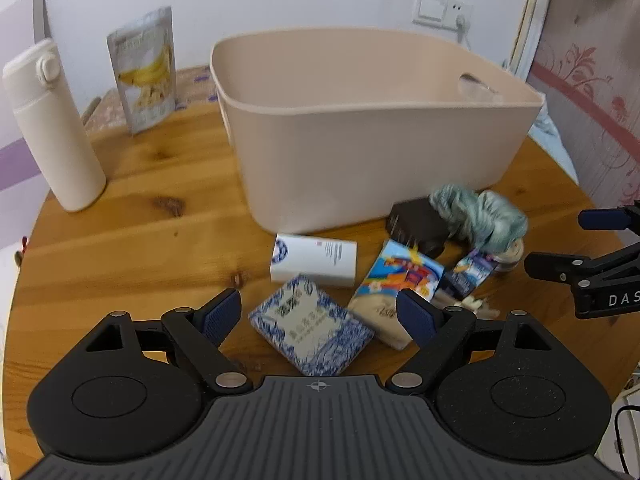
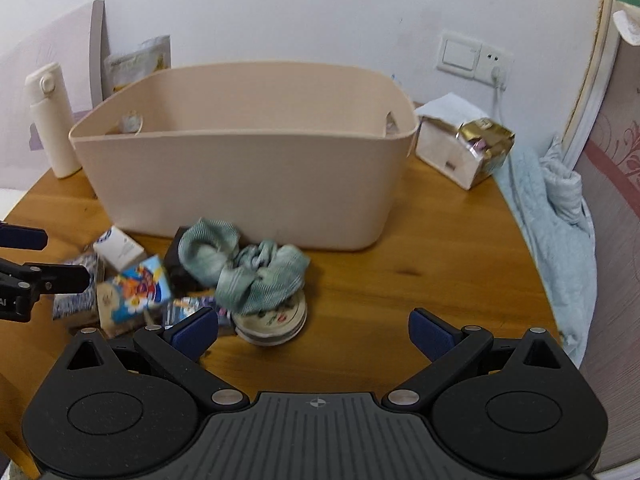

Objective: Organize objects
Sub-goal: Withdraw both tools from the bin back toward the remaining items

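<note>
Left wrist view: left gripper spread wide, nothing between the pads, poised over a blue-and-white patterned box lying flat on the round wooden table. Just beyond, a white box, a colourful carton resting on a beige packet, a dark box and a bunched green cloth, all heaped close in front of the big beige tub. Tub apparently empty as far as visible, inside floor hidden. Off to the far left, upright and well apart from the heap: a cream bottle and a banana snack pouch.

Right wrist view: right gripper likewise wide open and empty, aimed at bare table just right of a round tin with the green cloth draped over it. Tissue box with a gold wrapper on it, beside the tub's right end.

Judged step: opening approach, nothing yet moved into the tub. Next move likely calls for lowering onto the patterned box, squaring the pads to two opposite edges, closing firmly, then lifting clear over the tub's near wall. Low flat box: risk of pads scraping the table or nudging the beige packet beside it.
</note>
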A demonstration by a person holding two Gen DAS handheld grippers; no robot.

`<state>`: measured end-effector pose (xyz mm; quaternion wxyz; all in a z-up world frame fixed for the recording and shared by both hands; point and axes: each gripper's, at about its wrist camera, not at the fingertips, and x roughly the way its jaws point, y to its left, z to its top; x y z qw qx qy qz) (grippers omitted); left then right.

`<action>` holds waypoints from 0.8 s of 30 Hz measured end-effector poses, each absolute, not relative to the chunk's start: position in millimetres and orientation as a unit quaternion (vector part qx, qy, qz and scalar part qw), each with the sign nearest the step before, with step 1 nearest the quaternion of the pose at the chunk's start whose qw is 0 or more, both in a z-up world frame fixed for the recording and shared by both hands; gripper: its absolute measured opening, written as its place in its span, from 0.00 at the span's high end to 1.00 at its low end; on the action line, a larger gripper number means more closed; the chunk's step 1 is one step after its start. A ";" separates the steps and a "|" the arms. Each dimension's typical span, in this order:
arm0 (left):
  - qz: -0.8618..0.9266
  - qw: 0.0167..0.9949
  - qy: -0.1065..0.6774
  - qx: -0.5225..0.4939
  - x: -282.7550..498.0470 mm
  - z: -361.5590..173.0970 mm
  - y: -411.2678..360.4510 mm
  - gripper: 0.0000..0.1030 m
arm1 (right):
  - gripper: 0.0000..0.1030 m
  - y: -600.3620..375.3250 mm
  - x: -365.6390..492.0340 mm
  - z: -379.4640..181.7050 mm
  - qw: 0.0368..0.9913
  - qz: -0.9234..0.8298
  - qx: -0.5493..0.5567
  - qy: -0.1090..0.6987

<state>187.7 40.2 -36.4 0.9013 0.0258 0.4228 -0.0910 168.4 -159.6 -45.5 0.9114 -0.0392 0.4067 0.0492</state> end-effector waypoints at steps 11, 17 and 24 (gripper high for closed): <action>-0.078 0.891 0.448 0.006 191.0 -53.3 49.0 0.16 | 0.00 -157.4 167.0 -62.9 0.901 0.055 -0.031 0.429; -0.072 0.888 0.454 -0.011 193.7 -57.5 53.8 0.16 | 0.04 -149.1 162.7 -72.1 0.895 0.072 -0.019 0.440; -0.046 0.886 0.459 -0.042 198.5 -60.0 65.1 0.16 | 0.08 -130.9 159.0 -79.1 0.886 0.098 -0.024 0.453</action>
